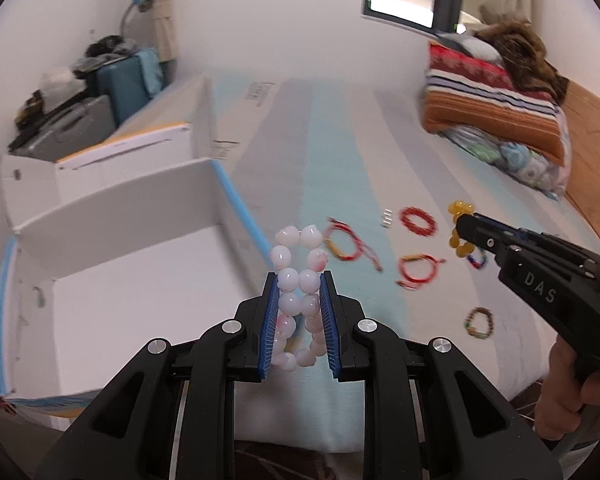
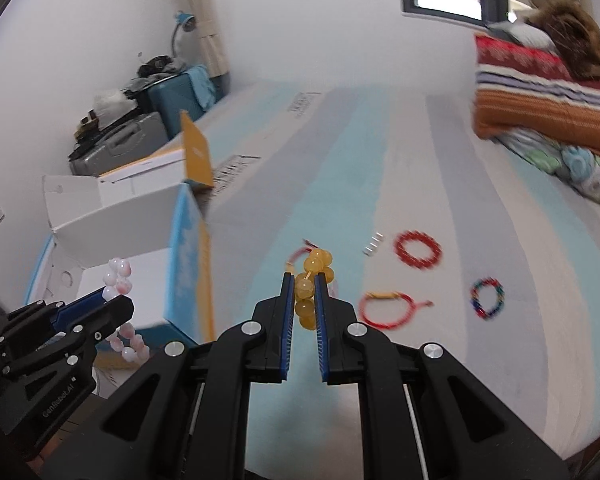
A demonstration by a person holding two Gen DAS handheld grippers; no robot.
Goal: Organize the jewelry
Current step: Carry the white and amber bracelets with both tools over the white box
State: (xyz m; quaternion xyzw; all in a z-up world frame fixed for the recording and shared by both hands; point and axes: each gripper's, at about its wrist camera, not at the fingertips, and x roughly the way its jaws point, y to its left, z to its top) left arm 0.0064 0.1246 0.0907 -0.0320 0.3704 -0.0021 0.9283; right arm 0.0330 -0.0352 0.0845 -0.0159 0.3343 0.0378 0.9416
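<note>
My left gripper (image 1: 299, 280) is shut on a pink-white bead bracelet (image 1: 298, 276) and holds it above the bed beside an open white box (image 1: 140, 280). In the right wrist view the left gripper (image 2: 112, 300) and the pink-white bracelet (image 2: 120, 280) hang at the box (image 2: 148, 272). My right gripper (image 2: 303, 280) is shut on a yellow bead bracelet (image 2: 314, 276), lifted over the bed; it shows in the left wrist view (image 1: 466, 224) with the yellow beads (image 1: 458, 208). Loose on the bed lie a red bead bracelet (image 2: 418, 250), red cord bracelets (image 2: 388, 310) and a multicolour bracelet (image 2: 487, 298).
The striped bedsheet (image 2: 380, 160) carries folded blankets (image 2: 540, 96) at the far right. Suitcases and clutter (image 2: 140, 120) stand by the wall beyond the box. A small silver clip (image 2: 373, 247) lies near the red bracelet. A green-brown bracelet (image 1: 479, 322) lies near the bed's front.
</note>
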